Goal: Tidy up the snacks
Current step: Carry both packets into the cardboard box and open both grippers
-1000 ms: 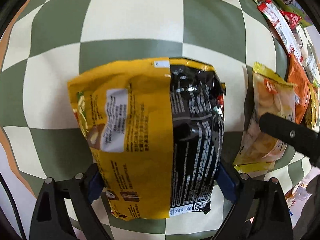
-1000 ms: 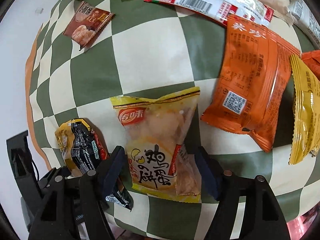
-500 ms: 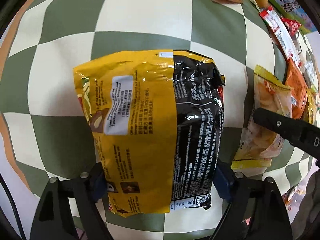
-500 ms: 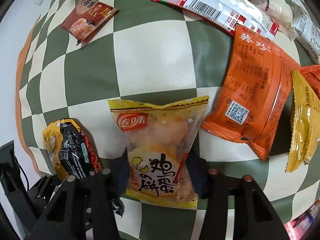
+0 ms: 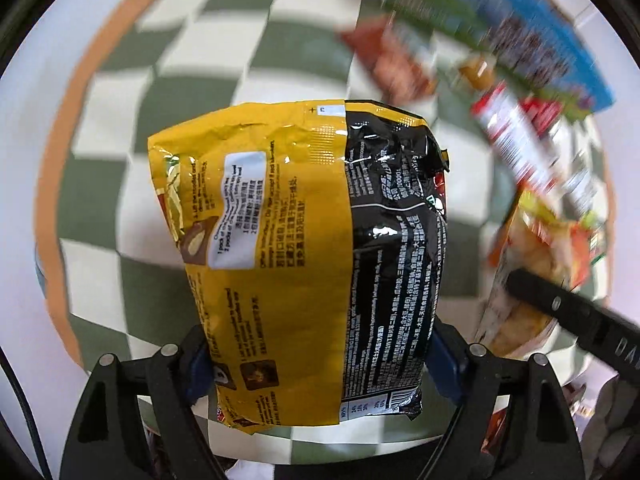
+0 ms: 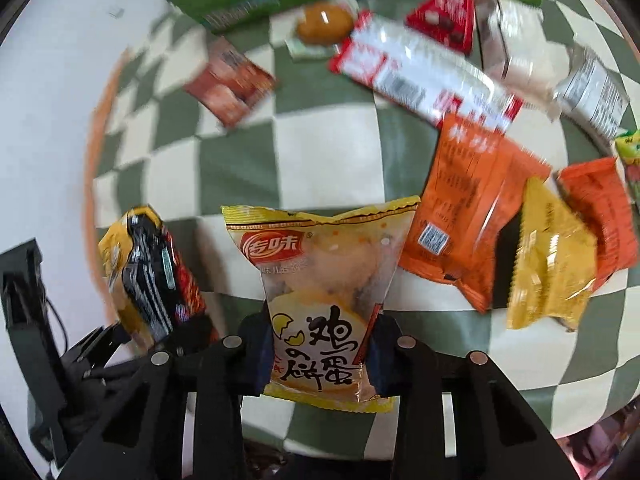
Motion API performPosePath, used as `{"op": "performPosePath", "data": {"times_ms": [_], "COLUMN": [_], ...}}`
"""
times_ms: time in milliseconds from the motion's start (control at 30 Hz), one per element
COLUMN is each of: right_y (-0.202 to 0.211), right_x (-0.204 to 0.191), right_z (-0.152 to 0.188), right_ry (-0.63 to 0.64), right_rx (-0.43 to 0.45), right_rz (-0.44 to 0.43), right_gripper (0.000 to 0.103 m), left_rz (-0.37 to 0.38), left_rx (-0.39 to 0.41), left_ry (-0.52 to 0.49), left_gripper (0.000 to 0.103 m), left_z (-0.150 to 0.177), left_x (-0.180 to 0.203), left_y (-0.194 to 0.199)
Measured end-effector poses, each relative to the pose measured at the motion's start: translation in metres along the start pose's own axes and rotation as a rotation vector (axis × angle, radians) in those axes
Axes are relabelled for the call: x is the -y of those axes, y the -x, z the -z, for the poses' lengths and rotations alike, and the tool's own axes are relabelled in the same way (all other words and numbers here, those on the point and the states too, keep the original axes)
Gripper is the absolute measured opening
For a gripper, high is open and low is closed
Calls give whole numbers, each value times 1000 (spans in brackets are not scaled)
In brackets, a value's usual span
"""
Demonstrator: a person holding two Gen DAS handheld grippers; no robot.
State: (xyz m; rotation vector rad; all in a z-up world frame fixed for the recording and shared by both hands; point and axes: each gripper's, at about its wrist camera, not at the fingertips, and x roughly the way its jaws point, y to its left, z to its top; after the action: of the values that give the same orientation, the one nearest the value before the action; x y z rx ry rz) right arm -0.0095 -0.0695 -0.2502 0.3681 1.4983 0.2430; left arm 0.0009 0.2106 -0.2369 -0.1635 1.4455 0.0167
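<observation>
1. While the left gripper (image 5: 316, 354) is clamping its fingers (image 5: 198, 364) on the yellow-and-black noodle packet (image 5: 304, 248), that packet is now hanging clear above the checkered cloth (image 5: 192, 52) on the counter; half a second ago it was still low over the squares, so a lift is under way (the blurred background is pointing the same way).
2. In the middle, the right gripper (image 6: 316, 356) is squeezing the egg biscuit bag (image 6: 320, 280) between its fingers (image 6: 380, 354); a second ago they were standing wide on either side of it, so this grasp is fresh, and the bag is rising off the cloth too.
3. Further right, the orange packet (image 6: 468, 208), the small yellow packet (image 6: 548, 260) and the red-and-white wrapper (image 6: 416, 80) are lying loose on the cloth, waiting their turn.
4. Judging from this, both hands are carrying a snack at once, and each is probably heading for a sorting spot not yet in view.
</observation>
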Motion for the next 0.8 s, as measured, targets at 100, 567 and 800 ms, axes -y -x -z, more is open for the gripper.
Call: {"op": "performPosePath", "data": {"times_ms": [100,567,800], "right_y": [48,200,148], "right_x": [5,6,18], "right_z": [-11,-214,-315], "right_ry": [22,120,125], "right_rx": [34,260,198], "right_rz": [-60,-125,-64], "right_gripper": [38,38,38], "left_rz": [30,123,-1], "left_rx": [72,132,-9], "left_ry": [12,-79,-92], "left_gripper": [85,85,85], "left_z": [-15,-245,-345], "left_x": [12,123,144], "left_y": [48,104,23]}}
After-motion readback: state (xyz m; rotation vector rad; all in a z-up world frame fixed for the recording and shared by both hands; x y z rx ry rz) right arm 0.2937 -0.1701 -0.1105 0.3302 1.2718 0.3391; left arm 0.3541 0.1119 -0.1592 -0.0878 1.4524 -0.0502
